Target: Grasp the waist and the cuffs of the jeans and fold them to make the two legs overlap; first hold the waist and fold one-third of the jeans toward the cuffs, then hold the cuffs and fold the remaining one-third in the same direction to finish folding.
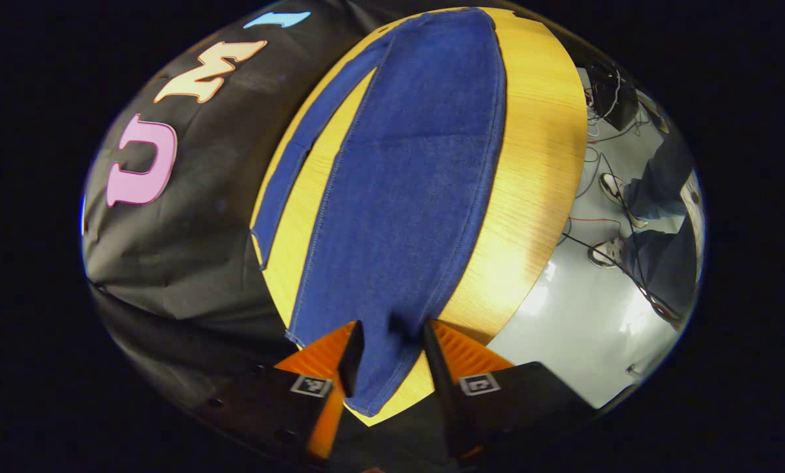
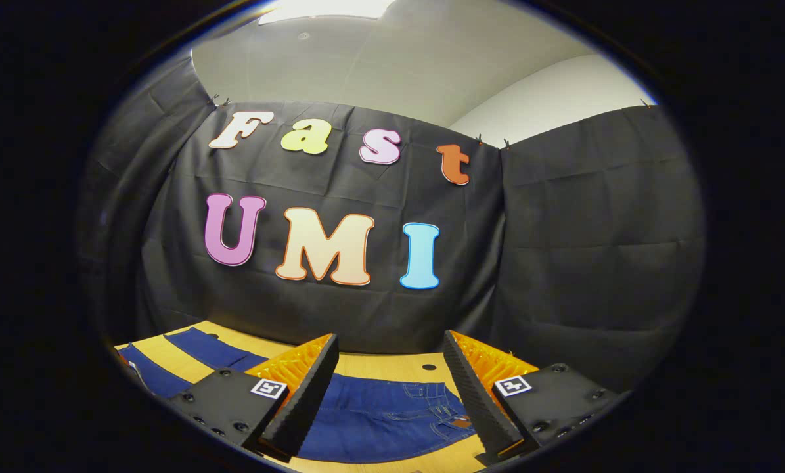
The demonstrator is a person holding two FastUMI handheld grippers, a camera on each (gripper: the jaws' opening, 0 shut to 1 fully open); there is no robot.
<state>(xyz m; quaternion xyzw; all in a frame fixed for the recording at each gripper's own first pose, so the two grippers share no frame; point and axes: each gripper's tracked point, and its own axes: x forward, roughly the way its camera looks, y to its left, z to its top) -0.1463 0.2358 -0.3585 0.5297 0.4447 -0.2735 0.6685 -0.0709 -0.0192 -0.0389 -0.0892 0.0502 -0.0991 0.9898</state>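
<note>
Left gripper (image 1: 392, 348) straddles a jeans (image 1: 405, 197) cuff, jaws apart. Right gripper (image 2: 389, 387) gapes above the waist. Both should bite deep, together.

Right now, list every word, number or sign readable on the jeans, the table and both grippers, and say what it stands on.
jeans: brown waistband patch, too small to read.
left gripper: square black-and-white markers, coded patterns, no words.
right gripper: the same kind of square marker, no words.
table: no text.
</note>
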